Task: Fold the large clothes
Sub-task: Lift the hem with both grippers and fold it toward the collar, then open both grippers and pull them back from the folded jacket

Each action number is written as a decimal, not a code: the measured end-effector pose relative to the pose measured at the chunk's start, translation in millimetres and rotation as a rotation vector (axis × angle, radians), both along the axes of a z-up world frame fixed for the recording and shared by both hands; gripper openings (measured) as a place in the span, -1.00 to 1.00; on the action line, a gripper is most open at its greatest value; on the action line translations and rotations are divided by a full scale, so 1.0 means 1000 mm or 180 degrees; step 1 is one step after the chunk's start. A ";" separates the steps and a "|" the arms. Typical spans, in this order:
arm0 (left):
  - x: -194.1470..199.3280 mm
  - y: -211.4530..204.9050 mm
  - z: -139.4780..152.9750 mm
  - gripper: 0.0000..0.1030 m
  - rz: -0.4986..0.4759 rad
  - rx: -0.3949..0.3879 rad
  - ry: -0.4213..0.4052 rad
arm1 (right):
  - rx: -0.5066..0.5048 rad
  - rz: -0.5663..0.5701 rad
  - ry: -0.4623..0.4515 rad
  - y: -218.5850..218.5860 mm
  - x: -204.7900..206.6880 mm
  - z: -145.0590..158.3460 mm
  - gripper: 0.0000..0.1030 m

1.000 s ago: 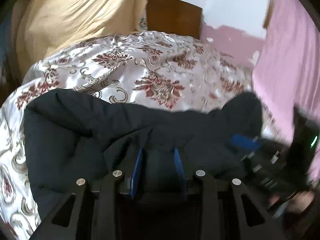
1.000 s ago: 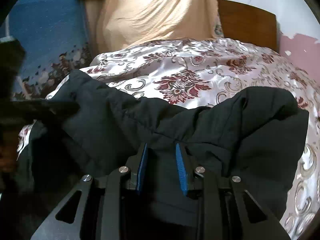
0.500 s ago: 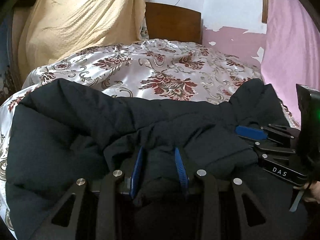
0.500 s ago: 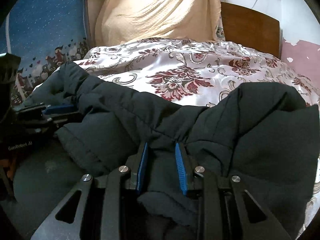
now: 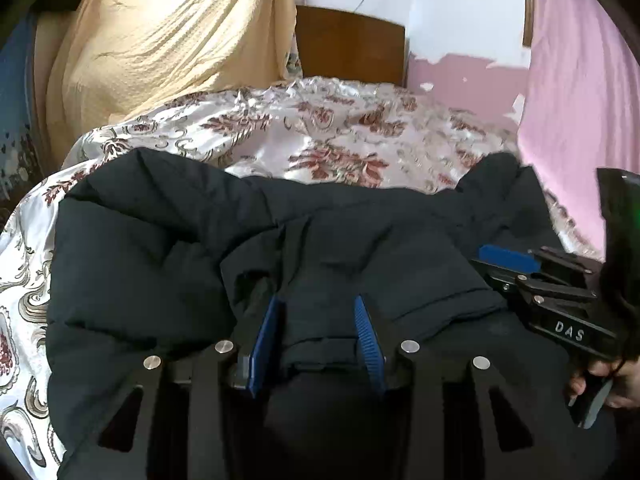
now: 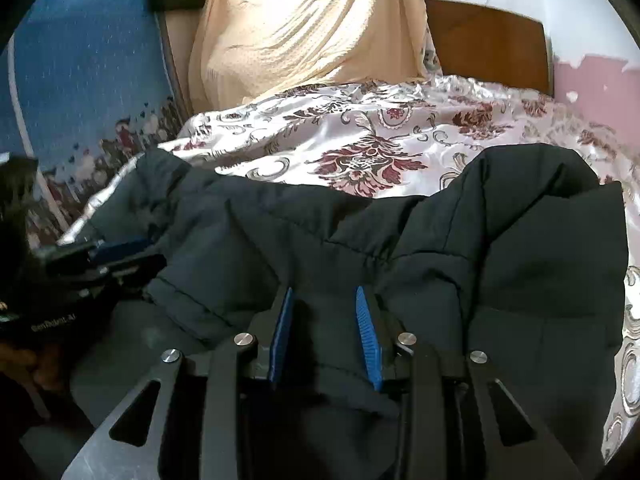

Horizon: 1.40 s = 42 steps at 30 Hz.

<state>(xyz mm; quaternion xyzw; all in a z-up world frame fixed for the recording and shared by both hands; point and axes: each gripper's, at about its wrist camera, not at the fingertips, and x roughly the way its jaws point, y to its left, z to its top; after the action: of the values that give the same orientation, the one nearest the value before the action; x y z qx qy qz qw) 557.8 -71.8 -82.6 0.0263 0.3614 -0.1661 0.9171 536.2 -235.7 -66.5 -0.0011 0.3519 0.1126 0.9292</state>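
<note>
Both tools angled downward, jaws just opening, jacket between.

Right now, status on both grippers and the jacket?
Gripping dark jacket: left gripper, right gripper, jaws have just been opening. It lies on floral bedspread. Nothing blocking.

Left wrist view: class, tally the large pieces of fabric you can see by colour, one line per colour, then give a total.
Dark navy: 1, the padded jacket
Floral white and maroon: 1, the bedspread
Cream yellow: 1, the draped cloth
Pink: 1, the curtain
Total: 4
</note>
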 end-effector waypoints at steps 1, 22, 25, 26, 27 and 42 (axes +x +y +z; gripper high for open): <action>0.002 -0.002 -0.002 -0.25 0.0008 0.0041 0.0010 | -0.0086 -0.0001 -0.0005 0.003 0.001 -0.003 -0.43; -0.090 0.025 0.059 0.81 0.0510 -0.0038 0.0187 | -0.0053 -0.0155 0.0028 -0.010 -0.098 0.068 0.54; -0.121 0.026 0.069 0.84 0.0524 0.0106 0.0130 | -0.0031 -0.0209 0.0027 -0.015 -0.129 0.076 0.76; -0.130 0.026 0.072 0.91 0.0528 0.0152 0.0104 | -0.0029 -0.0220 0.0019 -0.017 -0.139 0.078 0.77; -0.141 0.027 0.076 0.96 0.0538 0.0206 0.0078 | -0.0029 -0.0228 0.0008 -0.018 -0.148 0.080 0.78; -0.286 0.049 0.118 1.00 0.0434 0.0477 -0.0236 | -0.0178 -0.0286 -0.0027 -0.033 -0.300 0.113 0.96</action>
<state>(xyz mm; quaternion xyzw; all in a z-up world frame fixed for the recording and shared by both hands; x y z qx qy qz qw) 272.1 -23.1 35.4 0.0763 0.3395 -0.0748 0.9345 236.4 -268.8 46.0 -0.0117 0.3506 0.0609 0.9345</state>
